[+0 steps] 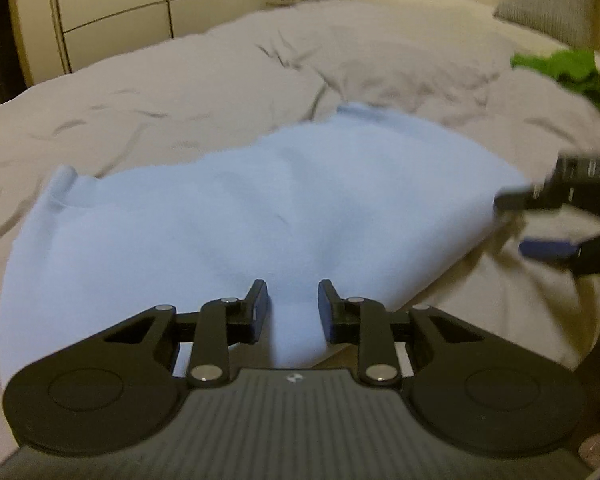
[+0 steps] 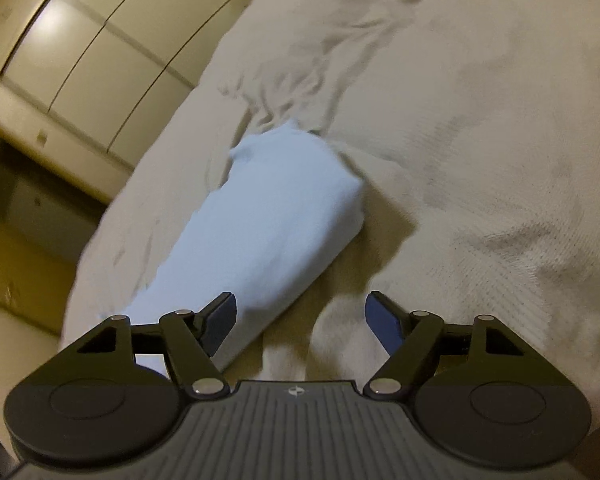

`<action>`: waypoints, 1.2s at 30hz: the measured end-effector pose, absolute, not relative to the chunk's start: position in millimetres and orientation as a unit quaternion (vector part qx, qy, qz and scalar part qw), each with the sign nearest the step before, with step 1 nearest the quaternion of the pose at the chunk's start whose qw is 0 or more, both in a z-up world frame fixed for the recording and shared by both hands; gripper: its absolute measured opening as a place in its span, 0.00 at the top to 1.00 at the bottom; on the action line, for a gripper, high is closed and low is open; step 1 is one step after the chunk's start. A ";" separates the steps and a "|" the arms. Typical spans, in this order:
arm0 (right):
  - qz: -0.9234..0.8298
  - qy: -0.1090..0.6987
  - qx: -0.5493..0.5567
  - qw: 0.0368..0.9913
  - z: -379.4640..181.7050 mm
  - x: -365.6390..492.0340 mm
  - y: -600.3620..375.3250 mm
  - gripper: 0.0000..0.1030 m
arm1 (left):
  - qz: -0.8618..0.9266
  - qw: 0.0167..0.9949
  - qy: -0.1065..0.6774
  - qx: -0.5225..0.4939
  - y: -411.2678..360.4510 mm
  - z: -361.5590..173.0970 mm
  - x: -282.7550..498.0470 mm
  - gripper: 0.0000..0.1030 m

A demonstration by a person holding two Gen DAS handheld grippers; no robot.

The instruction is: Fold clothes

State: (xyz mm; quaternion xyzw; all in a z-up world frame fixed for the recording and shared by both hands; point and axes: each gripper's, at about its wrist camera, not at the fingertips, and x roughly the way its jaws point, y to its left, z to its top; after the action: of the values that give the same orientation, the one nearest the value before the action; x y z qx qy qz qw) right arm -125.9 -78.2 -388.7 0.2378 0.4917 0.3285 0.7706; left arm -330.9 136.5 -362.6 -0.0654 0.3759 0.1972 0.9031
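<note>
Cloth (image 1: 228, 216), soft and light blue, lay spread on the bed (image 1: 140, 112), filling the middle of the left view. A bunch of it ran down between the fingers of the left claw (image 1: 293, 308) at the bottom of that frame. The fingers stood narrow with the bunch between them, so the left claw looked to be holding the cloth, though blur made it hard to be sure how tight.

The right claw (image 2: 301, 322) was wide apart in its own view. Only its left finger (image 2: 220, 320) sat at the cloth's near edge; the other finger was over bare bed. It held nothing. In the left view it showed at the right edge of the frame, just beside the cloth's far corner.

A green thing (image 1: 564, 70) lay on the bed in the upper right, well apart from the cloth. A pillow (image 1: 548, 4) stood behind it.

What could go wrong? The right claw could close on bed cover and not on cloth, since the cover was puffy right there. Then a lift would drag the cover up too. The left claw could also lose its bunch if the grip was loose, and the fold would come out crooked.
</note>
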 end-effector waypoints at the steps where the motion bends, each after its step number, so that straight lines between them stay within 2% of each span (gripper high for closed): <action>1: 0.323 0.495 0.255 0.765 -392.5 -121.5 -79.9 0.27 | 0.196 0.903 0.376 -0.064 137.2 -365.1 -330.6 0.78; 5: 0.301 0.500 0.308 0.752 -403.1 -106.7 -85.3 0.30 | 0.192 0.905 0.373 -0.070 139.3 -366.2 -333.5 0.78; 9: 0.300 0.495 0.305 0.756 -405.5 -96.9 -76.6 0.34 | 0.191 0.906 0.370 -0.069 139.9 -368.5 -335.1 0.78; 10: 0.301 0.492 0.298 0.761 -405.7 -94.9 -73.5 0.42 | 0.191 0.907 0.370 -0.069 140.1 -369.3 -334.9 0.78; 11: 0.302 0.488 0.290 0.766 -406.1 -92.9 -70.4 0.58 | 0.189 0.907 0.370 -0.069 140.8 -370.2 -334.6 0.78; 13: 0.300 0.490 0.278 0.770 -407.5 -90.5 -63.5 0.73 | 0.186 0.907 0.370 -0.078 144.9 -373.1 -333.6 0.78; 17: 0.293 0.466 0.193 0.813 -381.1 -101.2 -40.1 0.86 | 0.179 0.905 0.370 -0.109 157.8 -370.4 -337.0 0.83; 20: 0.321 0.378 0.096 0.863 -338.3 -132.7 -11.4 0.87 | 0.177 0.905 0.364 -0.133 166.1 -361.7 -345.5 0.97; 23: 0.362 0.289 0.023 0.886 -304.0 -168.5 14.3 0.88 | 0.189 0.904 0.333 -0.189 184.7 -346.7 -385.6 0.97; 27: 0.453 0.169 -0.086 0.871 -283.0 -241.3 58.5 0.88 | 0.219 0.891 0.310 -0.251 211.8 -340.7 -448.8 0.97; 31: 0.538 0.108 -0.204 0.811 -305.5 -316.7 102.6 0.88 | 0.240 0.869 0.291 -0.319 235.4 -345.6 -504.1 0.97; 34: 0.575 0.126 -0.298 0.751 -348.1 -354.5 134.9 0.88 | 0.248 0.854 0.282 -0.360 246.6 -354.1 -530.7 0.97; 36: 0.577 0.125 -0.334 0.735 -367.6 -367.4 141.1 0.75 | 0.240 0.847 0.271 -0.390 250.5 -359.5 -540.8 0.96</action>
State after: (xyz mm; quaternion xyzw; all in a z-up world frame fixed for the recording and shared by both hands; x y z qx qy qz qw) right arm -367.4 141.1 -367.6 -0.3345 0.1254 0.5769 0.7346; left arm -540.8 250.5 -359.5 -0.3898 0.2709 0.2402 0.8467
